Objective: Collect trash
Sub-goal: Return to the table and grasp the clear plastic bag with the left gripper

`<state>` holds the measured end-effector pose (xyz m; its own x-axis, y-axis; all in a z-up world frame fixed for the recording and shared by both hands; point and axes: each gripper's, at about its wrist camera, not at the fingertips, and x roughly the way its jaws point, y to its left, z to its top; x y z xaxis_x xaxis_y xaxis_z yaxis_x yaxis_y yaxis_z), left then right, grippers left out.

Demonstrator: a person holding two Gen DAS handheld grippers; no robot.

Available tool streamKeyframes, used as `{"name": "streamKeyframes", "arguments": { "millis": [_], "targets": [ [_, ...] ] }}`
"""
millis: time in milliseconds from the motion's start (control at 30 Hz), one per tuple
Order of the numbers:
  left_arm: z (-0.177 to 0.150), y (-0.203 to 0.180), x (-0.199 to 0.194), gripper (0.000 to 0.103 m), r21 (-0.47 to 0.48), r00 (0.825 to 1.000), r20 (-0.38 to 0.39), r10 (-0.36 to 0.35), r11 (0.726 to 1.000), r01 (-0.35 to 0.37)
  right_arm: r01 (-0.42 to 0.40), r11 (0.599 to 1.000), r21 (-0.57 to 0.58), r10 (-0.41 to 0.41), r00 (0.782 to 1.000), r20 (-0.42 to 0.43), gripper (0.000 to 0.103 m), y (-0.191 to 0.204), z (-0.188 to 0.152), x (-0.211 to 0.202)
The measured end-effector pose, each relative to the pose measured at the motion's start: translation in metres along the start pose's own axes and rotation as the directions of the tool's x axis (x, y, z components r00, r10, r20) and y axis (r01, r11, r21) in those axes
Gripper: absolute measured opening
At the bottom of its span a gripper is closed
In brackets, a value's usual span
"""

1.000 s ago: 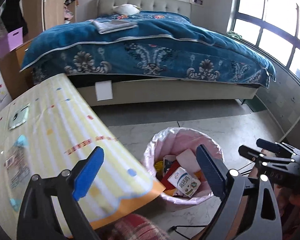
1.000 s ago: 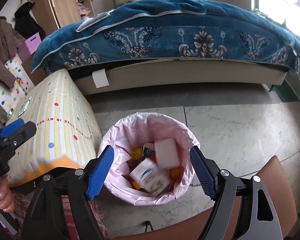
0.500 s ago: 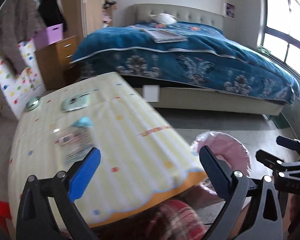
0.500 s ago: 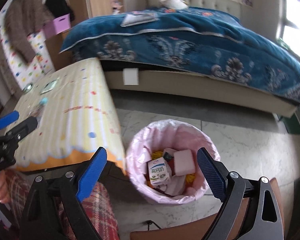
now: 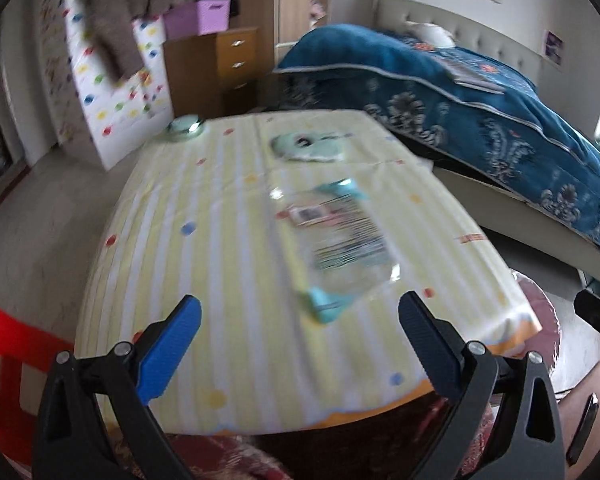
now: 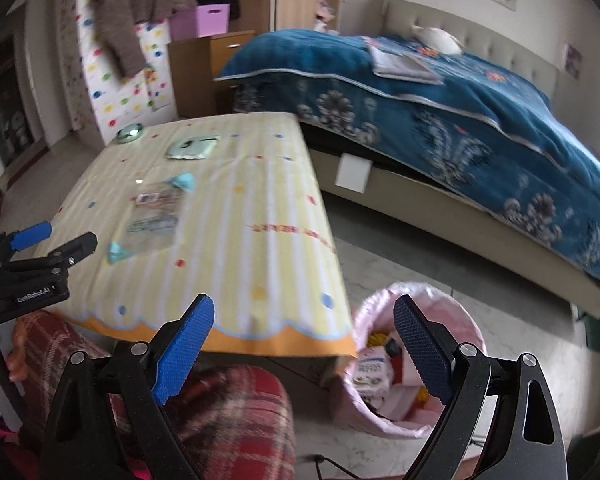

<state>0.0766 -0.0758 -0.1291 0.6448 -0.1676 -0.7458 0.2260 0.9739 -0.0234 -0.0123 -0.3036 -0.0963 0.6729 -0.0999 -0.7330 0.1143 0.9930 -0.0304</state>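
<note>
A blue-quilted bed stands behind a wooden dresser topped by a purple box.

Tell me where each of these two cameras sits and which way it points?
Left wrist: rides the left gripper, facing a clear plastic wrapper on the yellow striped tablecloth; its open blue-padded fingers show.
Right wrist: rides the right gripper, over the table edge and pink-lined trash bin; the left gripper shows.
Shared: wrapper, tablecloth, blue-quilted bed.

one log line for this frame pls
left gripper: open, empty, facing clear wrapper on table | right gripper: open, empty, beside pink-lined bin | bin: holds trash
</note>
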Motion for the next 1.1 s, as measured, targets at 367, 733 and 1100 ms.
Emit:
{"name": "streamKeyframes", "arguments": {
  "millis": [367,733,1100],
  "targets": [
    [0.009,0.003,0.032,0.096,-0.032,0.997,-0.071,-0.02,0.999,0.018,-0.065,0.998,-0.015,0.065,0.998,-0.011,0.09,0.036,0.022,0.027],
    [0.031,-0.027,0.073,0.096,-0.032,0.99,-0.139,-0.022,0.999,0.018,-0.09,0.993,0.071,0.09,0.996,-0.004,0.09,0.005,0.038,0.054],
    [0.044,-0.051,0.108,0.097,0.007,0.981,-0.182,0.063,0.998,-0.063,-0.112,0.984,0.136,0.114,0.993,-0.007,0.09,-0.025,0.044,0.071]
  ]
}}
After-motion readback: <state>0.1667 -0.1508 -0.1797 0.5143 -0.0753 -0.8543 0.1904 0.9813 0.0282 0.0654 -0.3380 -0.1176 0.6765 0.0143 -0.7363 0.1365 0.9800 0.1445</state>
